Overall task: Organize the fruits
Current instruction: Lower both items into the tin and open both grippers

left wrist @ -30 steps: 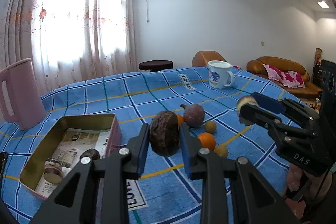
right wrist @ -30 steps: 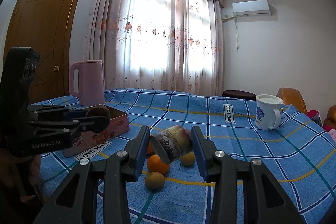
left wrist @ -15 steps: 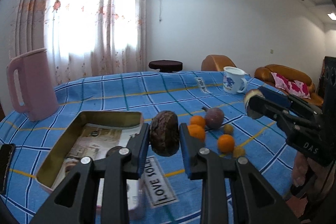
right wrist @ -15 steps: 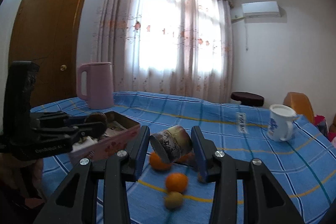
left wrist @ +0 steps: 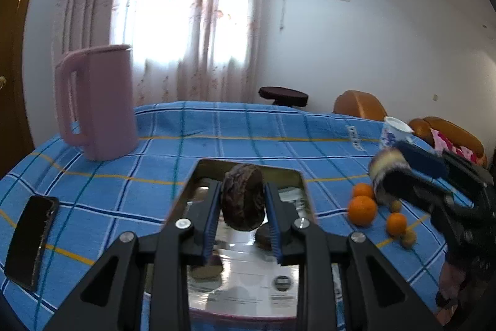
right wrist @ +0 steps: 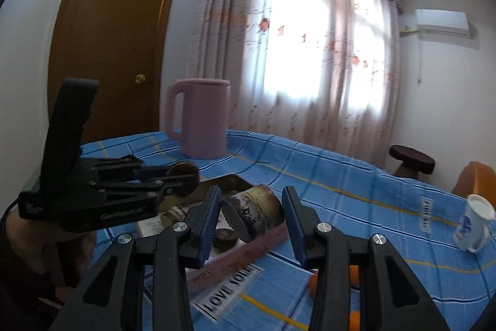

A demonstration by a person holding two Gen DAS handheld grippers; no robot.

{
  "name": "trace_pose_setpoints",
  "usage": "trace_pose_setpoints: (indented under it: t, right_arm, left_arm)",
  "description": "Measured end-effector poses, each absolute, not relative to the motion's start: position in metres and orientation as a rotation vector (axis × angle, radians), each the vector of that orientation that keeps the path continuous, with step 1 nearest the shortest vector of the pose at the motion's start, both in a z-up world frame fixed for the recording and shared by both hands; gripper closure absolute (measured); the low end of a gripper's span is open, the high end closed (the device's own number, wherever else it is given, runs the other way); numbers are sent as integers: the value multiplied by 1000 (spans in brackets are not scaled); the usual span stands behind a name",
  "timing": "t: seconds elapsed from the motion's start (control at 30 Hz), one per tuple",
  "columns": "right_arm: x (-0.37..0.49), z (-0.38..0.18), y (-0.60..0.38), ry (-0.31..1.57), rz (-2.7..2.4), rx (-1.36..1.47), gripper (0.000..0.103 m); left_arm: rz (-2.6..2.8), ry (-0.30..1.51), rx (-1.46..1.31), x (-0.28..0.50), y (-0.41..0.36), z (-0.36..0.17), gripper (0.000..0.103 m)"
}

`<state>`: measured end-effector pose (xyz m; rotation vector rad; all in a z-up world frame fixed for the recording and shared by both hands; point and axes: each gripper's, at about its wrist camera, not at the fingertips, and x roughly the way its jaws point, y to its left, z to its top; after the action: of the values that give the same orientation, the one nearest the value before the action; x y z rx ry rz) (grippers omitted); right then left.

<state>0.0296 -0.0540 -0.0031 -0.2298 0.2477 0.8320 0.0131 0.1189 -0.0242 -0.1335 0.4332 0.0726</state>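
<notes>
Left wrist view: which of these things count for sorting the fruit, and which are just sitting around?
Job:
dark wrinkled fruit in the left gripper
halved fruit in the right gripper
tin box
oranges
small yellow-green fruits

Lying about:
pink kettle
phone
white mug

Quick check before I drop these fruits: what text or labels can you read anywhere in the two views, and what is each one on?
"LOVE" plus a blurred second word: white label on the tablecloth, beside the tin.
Second white tablecloth label near the mug: too blurred.
White logo on the left tool body: unreadable.
Printed sheet inside the tin: too small.
</notes>
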Motion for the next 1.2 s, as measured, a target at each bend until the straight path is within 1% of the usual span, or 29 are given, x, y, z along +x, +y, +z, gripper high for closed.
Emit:
trace_pose_setpoints:
  t: [0.53,0.73,0.93,1.0,1.03,1.07,1.2]
  right_arm:
    - [32,-41,6,416,914,-339,60]
    - [36,-48,15,479,916,-376,60]
    - [39,-53,17,539,930,-400,59]
    - [38,-53,15,538,907,-400,58]
    - [38,-52,14,531,898,-397,56]
    - [38,-52,11,527,894,-391,52]
    - [34,-48,-11,505,852,-382,51]
  left_arm:
    - [97,541,-162,37,153,-41,73]
    - [54,594,-175,51,151,-48,73]
    - [13,601,-172,52,139,-47,73]
    - [15,603,-163,52,135,-47,68]
    - [20,601,-158,52,135,-47,65]
    - [32,599,-157,51,135,-47,60]
    - [49,568,-171,44,139,-42,43]
